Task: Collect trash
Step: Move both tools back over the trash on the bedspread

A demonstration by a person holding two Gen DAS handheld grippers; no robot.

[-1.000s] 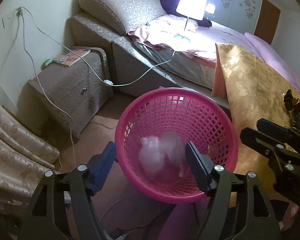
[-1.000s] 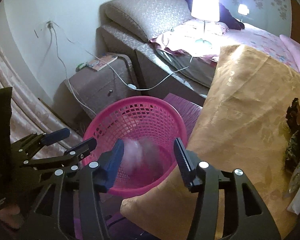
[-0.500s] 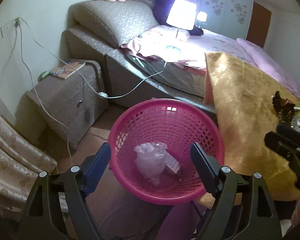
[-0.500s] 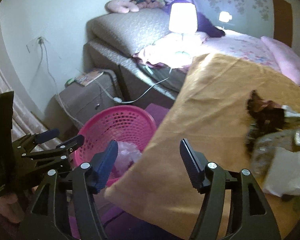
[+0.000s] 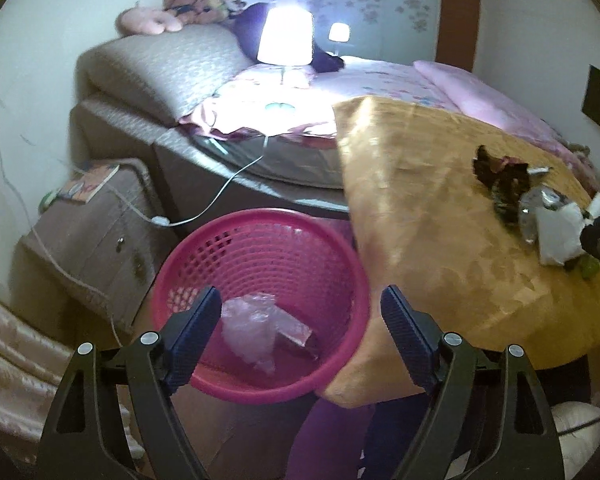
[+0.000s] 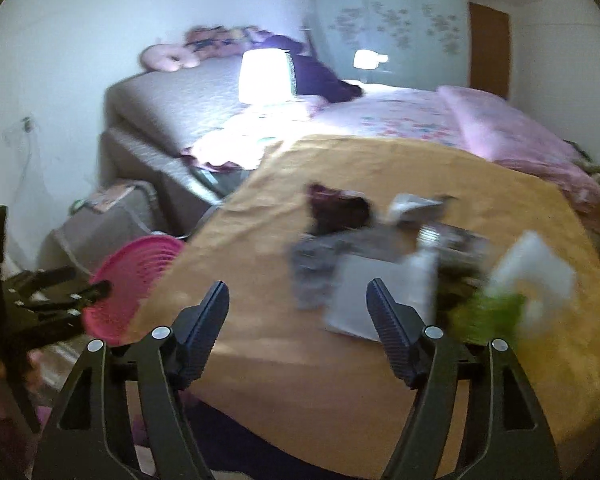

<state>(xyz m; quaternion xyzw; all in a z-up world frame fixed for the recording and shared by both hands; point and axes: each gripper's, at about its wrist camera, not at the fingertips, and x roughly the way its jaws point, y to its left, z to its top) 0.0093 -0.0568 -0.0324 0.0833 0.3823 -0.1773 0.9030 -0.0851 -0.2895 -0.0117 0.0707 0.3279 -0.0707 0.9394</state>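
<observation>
A blurred heap of wrappers and paper trash lay on the gold-clothed table, just beyond the right gripper; its jaws, just opening, stood spread and empty. The left gripper hung spread and empty over the pink plastic mesh basket.

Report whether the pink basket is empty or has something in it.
Not empty: the pink basket holds crumpled clear plastic on its bottom; most of its mesh floor shows bare.
</observation>
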